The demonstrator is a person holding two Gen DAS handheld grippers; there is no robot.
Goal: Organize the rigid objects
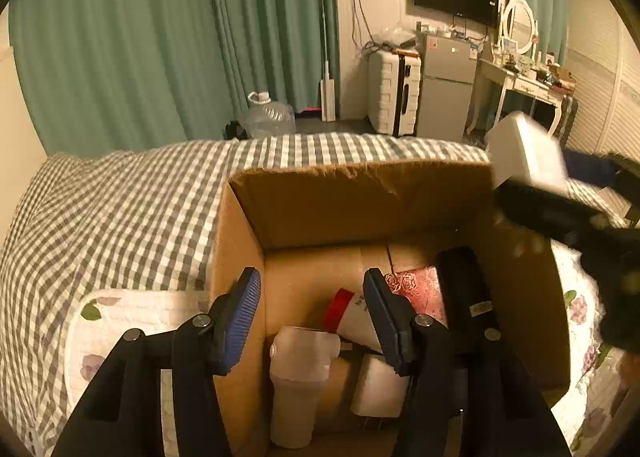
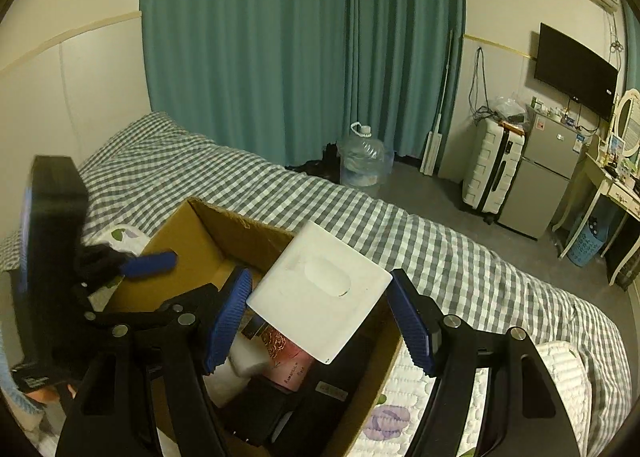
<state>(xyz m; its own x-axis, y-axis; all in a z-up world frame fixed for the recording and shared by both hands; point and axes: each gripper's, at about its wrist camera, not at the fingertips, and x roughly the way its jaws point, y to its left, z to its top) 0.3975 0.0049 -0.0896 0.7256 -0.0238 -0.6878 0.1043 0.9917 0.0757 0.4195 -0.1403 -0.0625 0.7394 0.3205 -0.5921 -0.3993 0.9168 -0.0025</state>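
An open cardboard box (image 1: 360, 201) sits on the bed. Inside lie a translucent bottle (image 1: 298, 373), a white tube with a red cap (image 1: 352, 317), a white charger (image 1: 380, 385), a pink patterned box (image 1: 424, 289) and a black case (image 1: 464, 289). My left gripper (image 1: 312, 317) is open and empty, straddling the box's left wall. My right gripper (image 2: 320, 317) holds a flat white square box (image 2: 320, 293) by its corners over the cardboard box (image 2: 192, 241). The white box also shows in the left wrist view (image 1: 524, 149) above the far right corner.
The bed has a grey checked cover (image 1: 120, 209) and a floral quilted pad (image 2: 560, 385). On the floor beyond stand a water jug (image 2: 362, 161), a white suitcase (image 2: 492, 173), a small fridge (image 2: 540, 185) and a dressing table (image 1: 520, 81). Green curtains (image 2: 300, 37) hang behind.
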